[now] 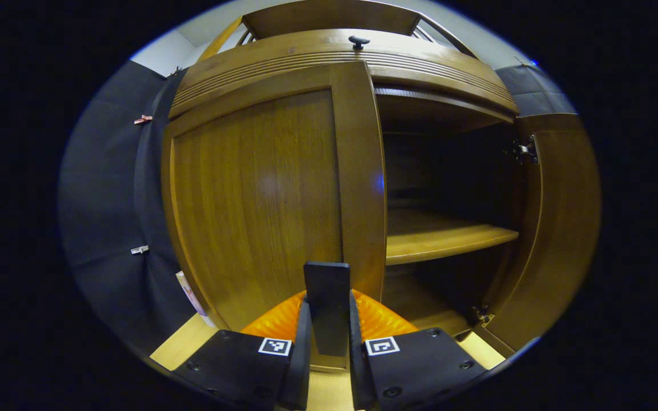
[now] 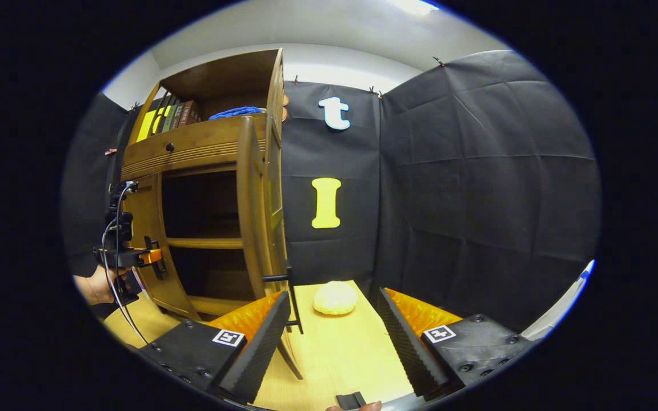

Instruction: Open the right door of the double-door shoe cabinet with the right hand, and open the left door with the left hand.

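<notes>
The wooden shoe cabinet stands right in front of me in the left gripper view. Its left door lies against the cabinet front. The door's dark upright handle sits between the fingers of my left gripper, which is shut on it. The right door is swung wide open, baring the shelf. In the right gripper view that right door shows edge-on with its handle just left of my right gripper, which is open and holds nothing. The left gripper and a hand are at the left door.
A pale round bun-like object lies on the light wooden table beside the cabinet. Books and a blue item sit on the cabinet's upper shelf. Black cloth walls close in on the right and behind.
</notes>
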